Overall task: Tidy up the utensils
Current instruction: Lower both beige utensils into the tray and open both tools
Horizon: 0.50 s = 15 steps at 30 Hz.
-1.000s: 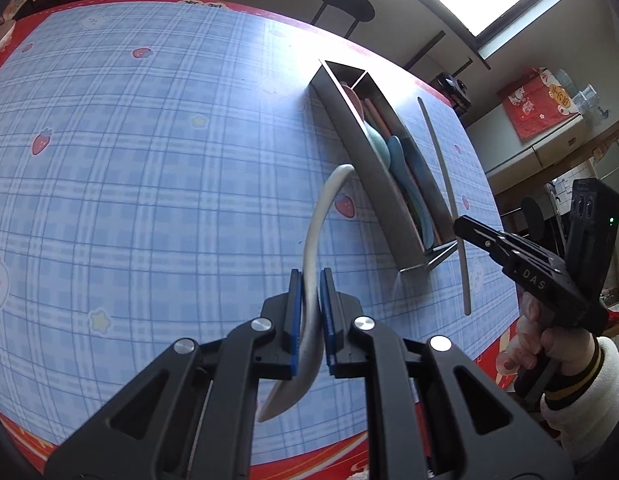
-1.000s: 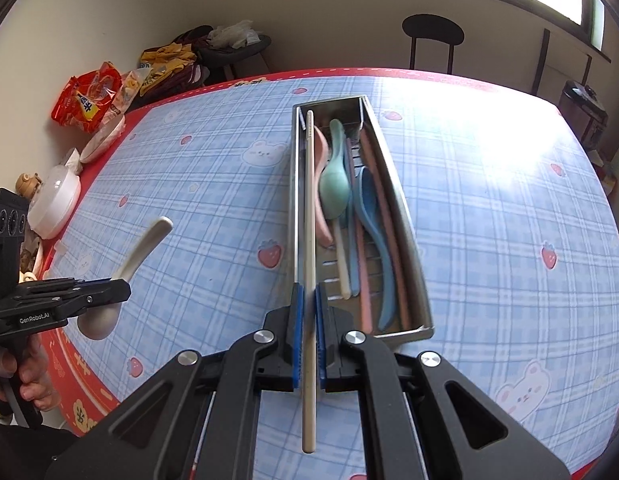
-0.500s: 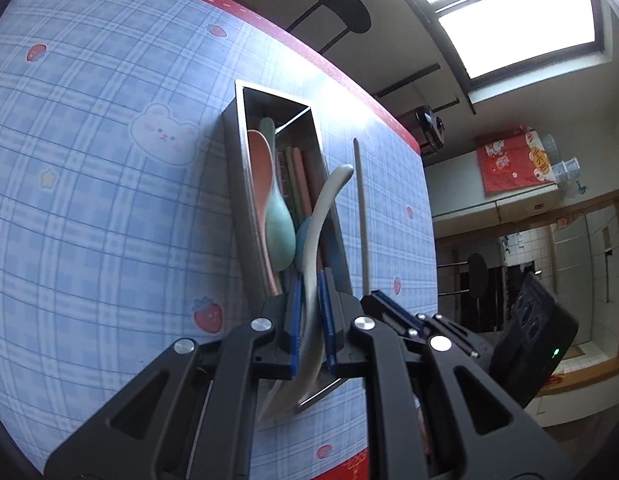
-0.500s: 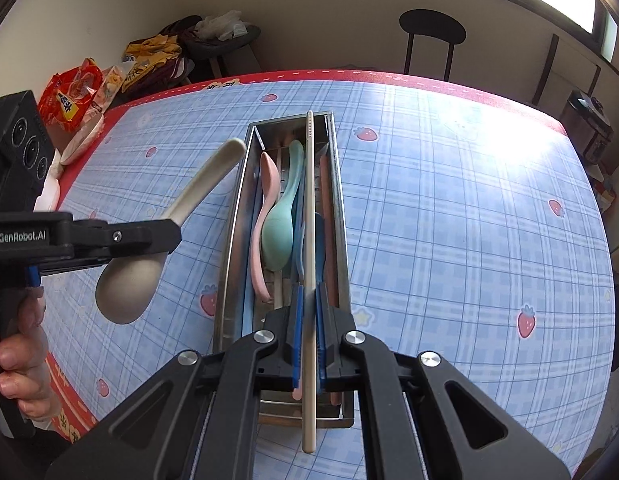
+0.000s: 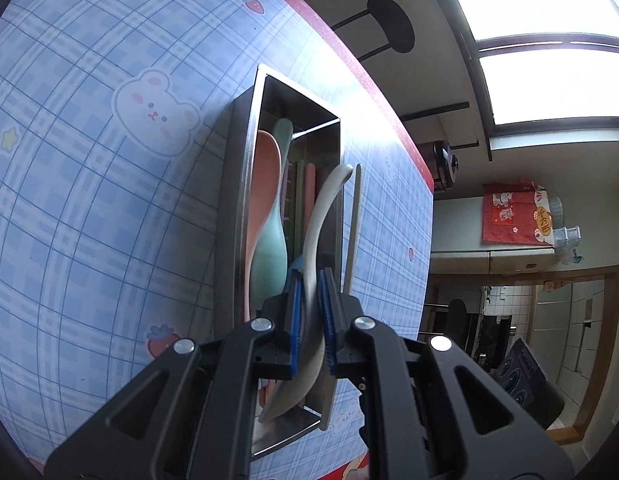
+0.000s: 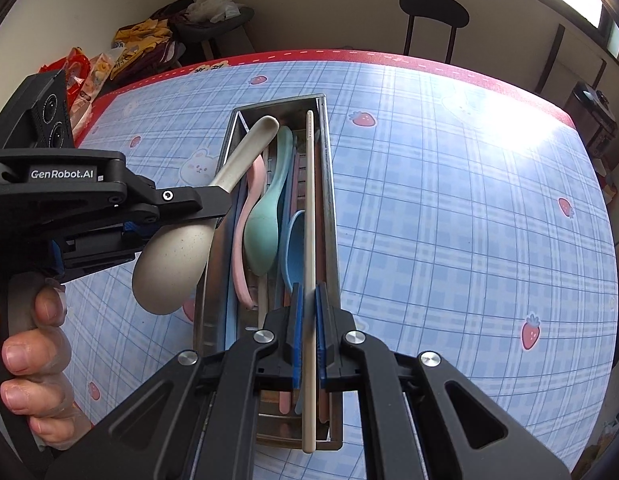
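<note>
Both grippers have swung in over the steel tray (image 6: 329, 216) mid-desk: left gripper (image 5: 310, 312) clamped on the beige spoon (image 6: 177, 256), right gripper (image 6: 307, 320) pinching a beige chopstick (image 6: 309, 208) above the tray's right edge.

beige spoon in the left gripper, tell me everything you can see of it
The beige spoon looks like matte speckled plastic, with a wide oval bowl and a long curved handle ending in a rounded tip. The left gripper is shut on it near the neck, where bowl meets handle. It hangs tilted above the metal tray: in the right wrist view the handle tip points over the tray's far end and the bowl sticks out past its left wall. Nothing but the blue pads visibly touches it.
</note>
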{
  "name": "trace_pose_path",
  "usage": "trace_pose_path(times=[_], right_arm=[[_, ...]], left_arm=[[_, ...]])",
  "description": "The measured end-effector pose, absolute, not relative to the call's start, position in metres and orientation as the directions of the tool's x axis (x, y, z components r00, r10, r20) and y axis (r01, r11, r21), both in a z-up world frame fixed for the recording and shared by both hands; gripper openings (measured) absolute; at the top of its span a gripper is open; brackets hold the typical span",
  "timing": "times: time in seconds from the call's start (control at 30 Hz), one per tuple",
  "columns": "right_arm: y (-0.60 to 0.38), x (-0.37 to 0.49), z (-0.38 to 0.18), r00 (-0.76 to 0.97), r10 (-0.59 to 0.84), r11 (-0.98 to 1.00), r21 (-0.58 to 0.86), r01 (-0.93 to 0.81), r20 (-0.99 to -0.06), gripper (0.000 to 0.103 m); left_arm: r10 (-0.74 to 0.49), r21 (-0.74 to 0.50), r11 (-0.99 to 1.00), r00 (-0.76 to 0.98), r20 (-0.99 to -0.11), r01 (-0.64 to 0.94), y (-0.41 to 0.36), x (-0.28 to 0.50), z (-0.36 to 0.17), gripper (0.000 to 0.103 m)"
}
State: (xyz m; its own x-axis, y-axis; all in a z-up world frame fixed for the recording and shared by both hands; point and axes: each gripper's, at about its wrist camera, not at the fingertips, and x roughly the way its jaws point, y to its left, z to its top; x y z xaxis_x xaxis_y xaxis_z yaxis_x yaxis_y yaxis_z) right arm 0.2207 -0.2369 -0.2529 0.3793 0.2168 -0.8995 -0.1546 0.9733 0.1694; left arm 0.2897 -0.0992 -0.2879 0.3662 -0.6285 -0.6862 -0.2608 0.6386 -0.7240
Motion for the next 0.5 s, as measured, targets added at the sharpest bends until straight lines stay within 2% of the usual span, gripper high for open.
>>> trace_pose_path(times=[0.2,0.5], right_arm=[[-0.233,0.23,-0.256,0.376,0.203,0.976,0.157,-0.15,-0.904,0.006],[-0.23,0.235,-0.259,0.366,0.204,0.976,0.16,-0.146,-0.908,0.006]], left_arm=[[-0.611,-0.726,0.612,0.394,-0.686,-0.314,-0.095,0.297,-0.294,0.013],[-0.61,-0.725,0.633,0.401,-0.684,-0.273,-0.098,0.302,-0.291,0.018]])
